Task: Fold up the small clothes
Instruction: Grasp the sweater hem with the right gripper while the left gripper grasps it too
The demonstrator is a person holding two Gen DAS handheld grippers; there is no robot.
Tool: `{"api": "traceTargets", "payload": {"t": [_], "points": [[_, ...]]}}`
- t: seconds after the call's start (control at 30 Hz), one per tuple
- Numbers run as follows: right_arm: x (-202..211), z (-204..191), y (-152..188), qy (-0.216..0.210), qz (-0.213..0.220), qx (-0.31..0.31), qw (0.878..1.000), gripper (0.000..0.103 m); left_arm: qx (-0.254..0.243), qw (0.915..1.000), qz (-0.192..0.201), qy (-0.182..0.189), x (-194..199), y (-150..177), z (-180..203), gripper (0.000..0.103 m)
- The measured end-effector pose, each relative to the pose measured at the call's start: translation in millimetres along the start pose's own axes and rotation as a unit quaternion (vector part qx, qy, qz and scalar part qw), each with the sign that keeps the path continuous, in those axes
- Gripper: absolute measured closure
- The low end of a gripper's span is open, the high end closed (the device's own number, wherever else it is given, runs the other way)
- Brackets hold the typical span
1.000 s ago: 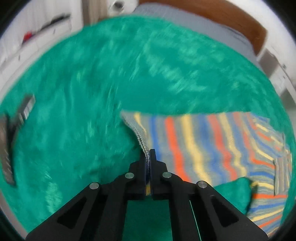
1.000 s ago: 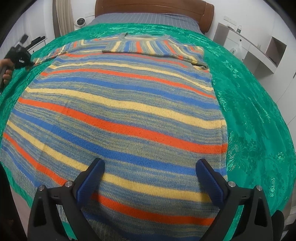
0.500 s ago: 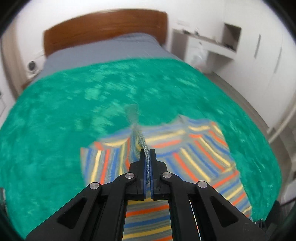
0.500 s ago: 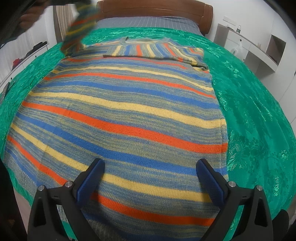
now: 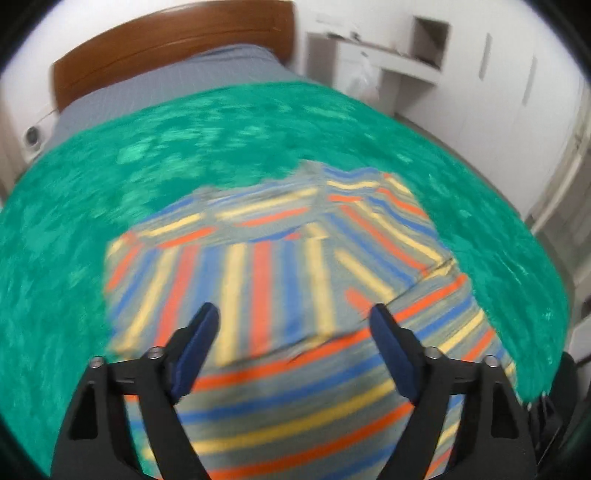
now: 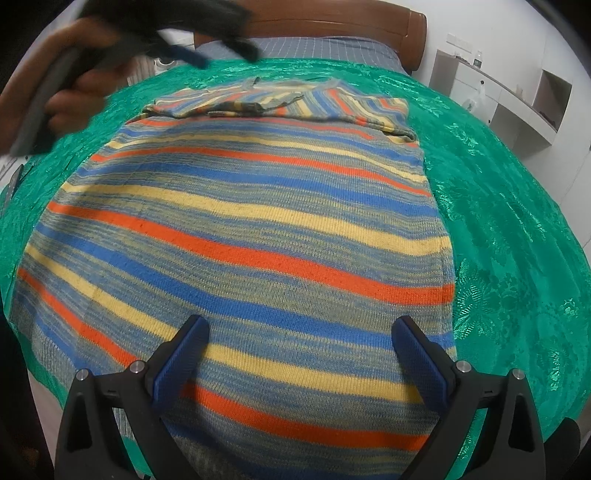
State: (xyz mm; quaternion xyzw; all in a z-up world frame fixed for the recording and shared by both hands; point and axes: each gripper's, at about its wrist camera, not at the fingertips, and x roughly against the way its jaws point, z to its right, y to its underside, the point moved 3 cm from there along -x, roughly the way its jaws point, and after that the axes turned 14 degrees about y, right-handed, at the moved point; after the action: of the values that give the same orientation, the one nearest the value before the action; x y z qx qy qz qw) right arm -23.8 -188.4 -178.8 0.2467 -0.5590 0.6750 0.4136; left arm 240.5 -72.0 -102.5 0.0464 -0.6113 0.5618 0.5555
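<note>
A striped knit sweater (image 6: 251, 236) in orange, blue, yellow and grey lies flat on a green bedspread (image 6: 498, 229). Its left sleeve (image 5: 236, 284) is folded across the chest, stripes running lengthwise. My left gripper (image 5: 291, 343) is open and empty, held above that folded sleeve; it also shows blurred at the top left of the right wrist view (image 6: 177, 40), held in a hand. My right gripper (image 6: 299, 354) is open and empty above the sweater's lower hem. The right sleeve (image 6: 384, 118) lies folded in at the far right.
A wooden headboard (image 6: 369, 22) and a grey sheet (image 6: 332, 48) lie beyond the bedspread. White shelves and cabinets (image 6: 517, 92) stand to the right of the bed. The bed's near edge is just below my right gripper.
My left gripper carried the left sleeve over onto the sweater's chest, then opened and let it go. My right gripper has stayed open over the hem.
</note>
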Motion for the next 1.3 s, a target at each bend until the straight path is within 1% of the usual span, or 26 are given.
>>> {"api": "traceTargets", "payload": {"t": [0.03,0.1,0.17,0.2,0.27,0.33,0.37,0.4,0.43,0.47,0.5,0.53,0.57,0.6,0.63,0.73,0.77,0.87,0.9,0.93,0.97,1.0,1.1,1.13,1.2,1.3], "points": [[0.6,1.7,-0.7,-0.005,-0.002,-0.003,1.0,0.004,0.018,0.9997,0.011,-0.014,13.6,10.0,-17.0,0.013],[3.7,5.9,-4.7,-0.019,-0.014,-0.011,1.0,0.006,0.049,0.998,0.014,-0.038,32.2,33.1,-48.7,0.013],[12.4,12.3,-14.6,-0.045,-0.018,-0.029,0.998,0.013,0.069,0.9959,-0.001,-0.058,38.7,53.6,-77.8,0.014],[18.7,15.9,-23.2,-0.064,-0.013,-0.041,0.997,0.013,0.075,0.9952,-0.01,-0.061,38.7,61.1,-85.4,0.016],[30.0,21.8,-49.2,-0.1,0.002,-0.058,0.993,0.013,0.077,0.9949,-0.016,-0.063,37.0,67.2,-91.4,0.019],[33.1,28.0,-86.4,-0.142,0.015,-0.071,0.987,0.014,0.074,0.995,-0.01,-0.067,31.2,62.7,-92.4,0.021],[30.5,31.3,-104.2,-0.16,0.017,-0.081,0.984,0.018,0.072,0.9948,-0.006,-0.071,24.7,58.0,-92.6,0.023],[24.0,36.9,-125.5,-0.181,0.016,-0.099,0.978,0.02,0.071,0.9942,-0.003,-0.08,19.1,53.9,-94.4,0.028],[14.5,42.4,-144.9,-0.196,0.012,-0.118,0.973,0.024,0.073,0.992,-0.006,-0.103,11.4,53.9,-101.0,0.04],[1.5,48.4,-163.9,-0.21,0.004,-0.138,0.968,0.029,0.085,0.9874,-0.016,-0.132,1.9,54.9,-109.6,0.05],[-11.4,52.7,-177.6,-0.22,-0.006,-0.154,0.963,0.031,0.111,0.9822,-0.024,-0.15,-5.3,59.1,-120.0,0.071],[-31.0,57.9,-194.3,-0.232,-0.025,-0.176,0.956,0.038,0.153,0.9793,-0.012,-0.132,-6.2,65.7,-130.7,0.071],[-47.9,61.7,-205.6,-0.241,-0.043,-0.196,0.95,0.042,0.184,0.9759,0.015,-0.117,-1.0,71.2,-137.5,0.073],[-71.0,65.0,-217.7,-0.254,-0.069,-0.222,0.939,0.045,0.199,0.9734,0.027,-0.11,1.7,73.8,-140.5,0.074],[-85.7,65.7,-225.1,-0.264,-0.086,-0.241,0.93,0.05,0.207,0.972,0.036,-0.105,3.2,76.3,-141.5,0.075],[-132.7,55.7,-240.3,-0.303,-0.136,-0.284,0.899,0.054,0.196,0.9739,0.042,-0.107,2.7,80.2,-138.5,0.075],[-146.5,49.6,-242.4,-0.301,-0.154,-0.29,0.895,0.054,0.193,0.9744,0.044,-0.106,2.8,81.4,-138.0,0.075],[-171.9,30.6,-241.6,-0.293,-0.186,-0.295,0.89,0.054,0.198,0.9739,0.053,-0.097,4.1,82.9,-138.7,0.074],[-177.0,23.6,-241.1,-0.293,-0.192,-0.295,0.889,0.054,0.199,0.9737,0.055,-0.096,4.4,83.0,-138.4,0.074],[-180.7,17.7,-241.5,-0.297,-0.193,-0.293,0.888,0.061,0.2,0.9736,0.058,-0.094,4.2,83.9,-139.5,0.074],[-181.9,11.3,-243.7,-0.298,-0.19,-0.283,0.892,0.085,0.2,0.9735,0.06,-0.093,4.7,84.7,-140.5,0.074],[-178.3,9.8,-243.9,-0.281,-0.184,-0.273,0.902,0.102,0.202,0.9733,0.061,-0.091,6.4,86.8,-142.3,0.074],[-158.4,24.7,-252.0,-0.226,-0.125,-0.26,0.93,0.1,0.207,0.9724,0.065,-0.085,3.7,85.5,-145.6,0.073],[-155.0,27.9,-252.8,-0.211,-0.115,-0.256,0.936,0.1,0.206,0.9725,0.066,-0.087,2.6,84.6,-145.2,0.072],[-157.9,27.2,-251.7,-0.184,-0.119,-0.232,0.948,0.1,0.204,0.9727,0.065,-0.09,1.8,84.1,-143.6,0.072],[-171.7,17.0,-243.4,-0.166,-0.143,-0.205,0.954,0.1,0.207,0.9727,0.062,-0.086,5.6,83.2,-143.5,0.07]]}}
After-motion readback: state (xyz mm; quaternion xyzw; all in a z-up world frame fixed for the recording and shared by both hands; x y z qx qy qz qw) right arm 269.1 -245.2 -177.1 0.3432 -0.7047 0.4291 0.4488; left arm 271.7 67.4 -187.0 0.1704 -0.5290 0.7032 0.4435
